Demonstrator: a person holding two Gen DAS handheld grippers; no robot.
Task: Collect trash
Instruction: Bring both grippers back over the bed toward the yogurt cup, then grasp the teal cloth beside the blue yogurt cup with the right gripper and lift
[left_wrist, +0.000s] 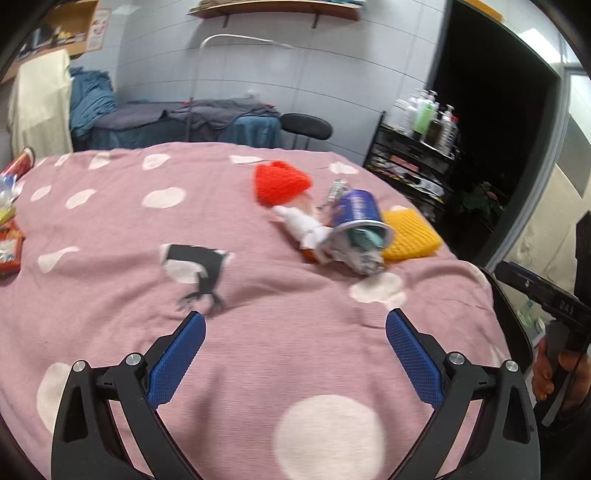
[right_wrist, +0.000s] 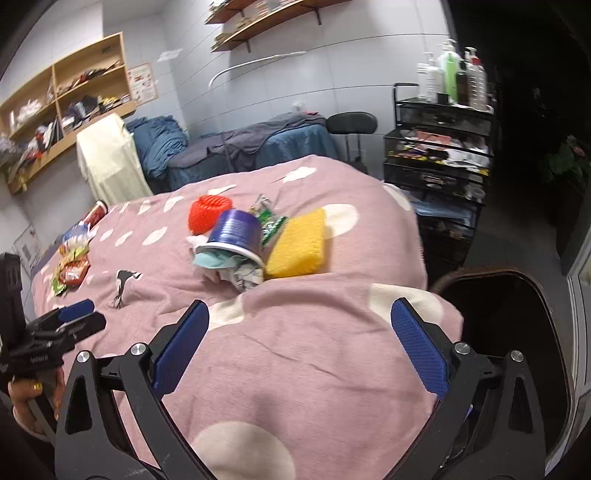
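Both tools released, empty: left tool (left_wrist: 295, 332), right tool (right_wrist: 300, 325). Blue cup (right_wrist: 236, 233) on its side on pink blanket (right_wrist: 314, 350), crumpled trash (right_wrist: 240, 275) spilling out (label print blurred, unreadable).

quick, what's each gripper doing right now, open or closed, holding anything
Left gripper: open, holding nothing, over the pink blanket.
Right gripper: open, holding nothing.

A massage or beauty treatment room — a draped treatment couch (right_wrist: 258, 144) with a round stool (right_wrist: 351, 123), a black wire trolley (right_wrist: 439, 147) topped with pump bottles (right_wrist: 452, 74), and cluttered wooden wall shelves (right_wrist: 66, 99).
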